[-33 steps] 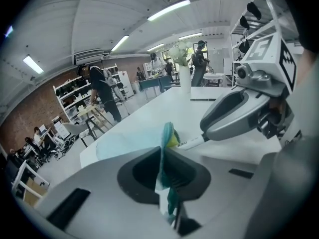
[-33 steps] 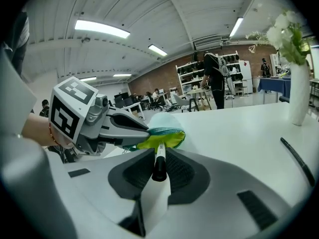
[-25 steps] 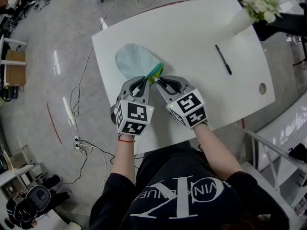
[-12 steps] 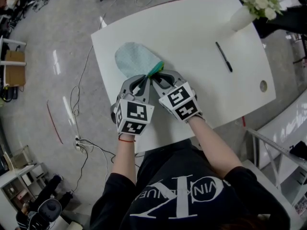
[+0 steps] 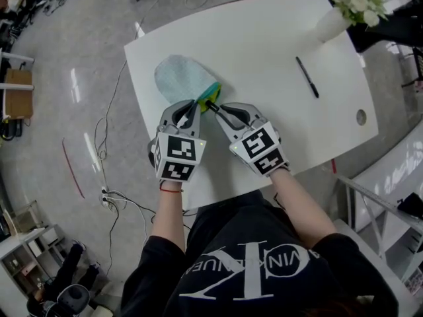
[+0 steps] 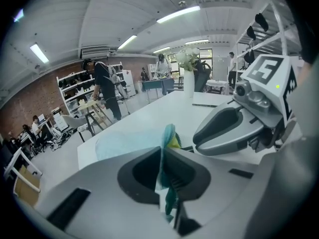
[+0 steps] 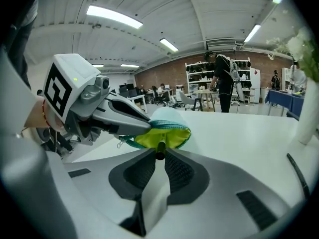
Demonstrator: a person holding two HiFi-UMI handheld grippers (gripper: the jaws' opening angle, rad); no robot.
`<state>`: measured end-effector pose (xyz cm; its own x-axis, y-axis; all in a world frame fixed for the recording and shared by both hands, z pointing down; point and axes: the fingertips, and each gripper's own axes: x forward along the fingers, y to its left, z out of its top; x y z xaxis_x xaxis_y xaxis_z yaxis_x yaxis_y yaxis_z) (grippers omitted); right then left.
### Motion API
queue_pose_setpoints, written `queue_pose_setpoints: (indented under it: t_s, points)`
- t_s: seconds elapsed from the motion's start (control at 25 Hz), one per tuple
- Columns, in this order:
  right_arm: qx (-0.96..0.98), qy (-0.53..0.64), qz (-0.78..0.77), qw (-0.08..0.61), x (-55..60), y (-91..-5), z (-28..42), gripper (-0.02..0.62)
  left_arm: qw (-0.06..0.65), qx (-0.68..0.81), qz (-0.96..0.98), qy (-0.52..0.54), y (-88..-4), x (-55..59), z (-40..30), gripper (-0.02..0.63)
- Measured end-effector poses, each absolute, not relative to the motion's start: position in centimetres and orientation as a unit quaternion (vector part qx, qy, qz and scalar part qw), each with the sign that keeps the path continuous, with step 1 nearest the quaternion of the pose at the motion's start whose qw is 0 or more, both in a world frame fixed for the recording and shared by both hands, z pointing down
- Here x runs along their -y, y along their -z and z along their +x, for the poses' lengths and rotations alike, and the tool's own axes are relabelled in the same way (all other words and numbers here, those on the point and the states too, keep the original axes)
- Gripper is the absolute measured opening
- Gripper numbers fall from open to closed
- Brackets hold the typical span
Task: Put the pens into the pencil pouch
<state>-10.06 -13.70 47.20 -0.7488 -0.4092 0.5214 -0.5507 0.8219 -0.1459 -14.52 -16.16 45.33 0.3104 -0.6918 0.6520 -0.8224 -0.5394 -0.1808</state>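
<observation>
While left hand-held gripper (image 5: 193,107) pinches pouch (image 5: 178,78) rim, right hand-held gripper (image 5: 217,109), jaws just closing, grips pen (image 7: 160,149) at opening.

Your head view looks steeply down on the table (image 5: 264,51) from above your shoulders. Each gripper view sits low and close behind its own jaws, facing out across the table; all three share the mouth of the pouch (image 5: 182,78).

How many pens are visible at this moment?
2. The first pen sits between the right gripper's jaws, which have just been closing, at the pencil pouch's mouth; the second pen lies on the table near the vase. More may hide inside the pouch.
</observation>
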Motion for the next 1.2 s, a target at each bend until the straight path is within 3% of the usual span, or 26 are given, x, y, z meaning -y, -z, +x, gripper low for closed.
queue_pose_setpoints:
  t_s: [0.36,1.2]
  points:
    - [0.918,-0.149,0.259,0.261,13.7,-48.3,-10.5,0.012,0.09,0.465,0.806,-0.354,-45.2,15.9,-14.2,0.017]
    - [0.92,-0.15,0.253,0.26,15.0,-48.3,-12.1,0.011,0.095,0.46,0.811,-0.349,-45.3,16.0,-14.3,0.017]
